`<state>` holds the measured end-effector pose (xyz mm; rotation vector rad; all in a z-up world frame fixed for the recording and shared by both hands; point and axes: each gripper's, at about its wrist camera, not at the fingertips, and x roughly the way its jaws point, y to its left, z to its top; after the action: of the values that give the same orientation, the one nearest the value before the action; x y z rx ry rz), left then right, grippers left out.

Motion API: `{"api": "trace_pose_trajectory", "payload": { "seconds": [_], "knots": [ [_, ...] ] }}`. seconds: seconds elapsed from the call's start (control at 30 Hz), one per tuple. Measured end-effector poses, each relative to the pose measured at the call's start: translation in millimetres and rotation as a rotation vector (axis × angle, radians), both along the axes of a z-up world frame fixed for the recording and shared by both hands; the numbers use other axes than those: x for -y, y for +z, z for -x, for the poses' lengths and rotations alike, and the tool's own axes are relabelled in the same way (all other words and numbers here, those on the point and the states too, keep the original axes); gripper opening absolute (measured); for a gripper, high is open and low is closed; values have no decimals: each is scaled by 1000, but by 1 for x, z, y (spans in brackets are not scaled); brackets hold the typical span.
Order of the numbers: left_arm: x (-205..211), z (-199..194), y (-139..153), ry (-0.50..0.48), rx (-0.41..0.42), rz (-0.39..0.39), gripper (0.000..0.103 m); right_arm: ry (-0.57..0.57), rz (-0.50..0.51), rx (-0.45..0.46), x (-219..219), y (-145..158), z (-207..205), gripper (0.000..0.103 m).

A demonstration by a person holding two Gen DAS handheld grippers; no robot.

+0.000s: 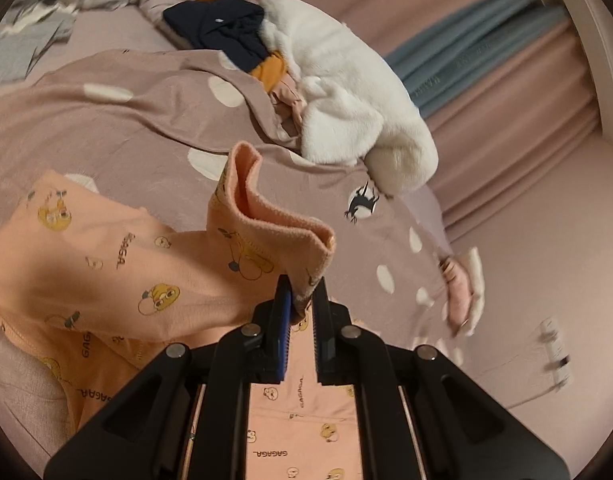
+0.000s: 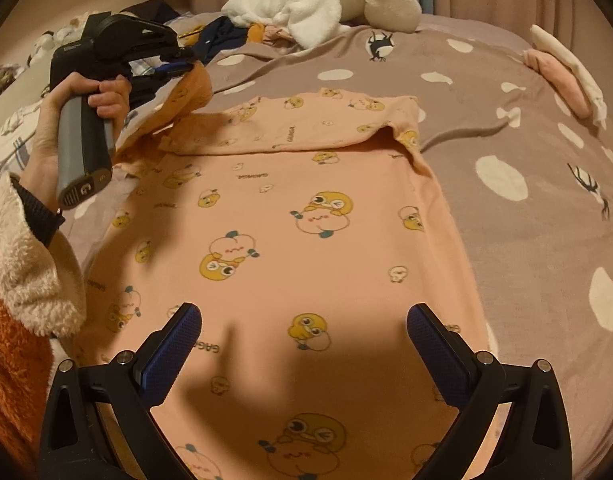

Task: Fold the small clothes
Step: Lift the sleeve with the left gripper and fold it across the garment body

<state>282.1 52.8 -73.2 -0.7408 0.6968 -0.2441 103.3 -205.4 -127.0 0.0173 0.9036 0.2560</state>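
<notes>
A small peach garment [image 2: 314, 240] printed with yellow cartoon ducks lies spread on the mauve spotted blanket [image 2: 506, 128]. One sleeve is folded across its top. My left gripper [image 1: 302, 292] is shut on the cuff of the other sleeve [image 1: 266, 216] and holds it lifted off the blanket. It also shows in the right wrist view [image 2: 178, 66] at the upper left, held by a hand, with the sleeve [image 2: 186, 96] hanging from it. My right gripper [image 2: 304, 332] is open and empty, hovering over the lower part of the garment.
A white fluffy garment [image 2: 326, 4] lies in a pile with dark navy [image 1: 222, 32] and orange clothes at the blanket's far edge. A folded pink and white stack [image 2: 566, 76] sits at the right edge. Pink curtains [image 1: 506, 92] hang behind.
</notes>
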Motion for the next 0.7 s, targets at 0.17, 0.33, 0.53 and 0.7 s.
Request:
{"api": "trace_pose_trajectory", "payload": {
  "seconds": [0.17,0.33,0.53,0.7],
  "knots": [
    [17,0,1,-40,4,-19,6,-25,-6,-10,9,-2,-1,102],
    [33,-1,3,-70,10,-15,6,-20,-11,0,14,1,3,102],
    [62,-2,1,-121,0,-76,6,-52,-34,-5,27,-1,3,102],
    [87,-9,-7,-161,-22,-112,6,-66,-32,-1,38,-1,7,102]
  ]
}}
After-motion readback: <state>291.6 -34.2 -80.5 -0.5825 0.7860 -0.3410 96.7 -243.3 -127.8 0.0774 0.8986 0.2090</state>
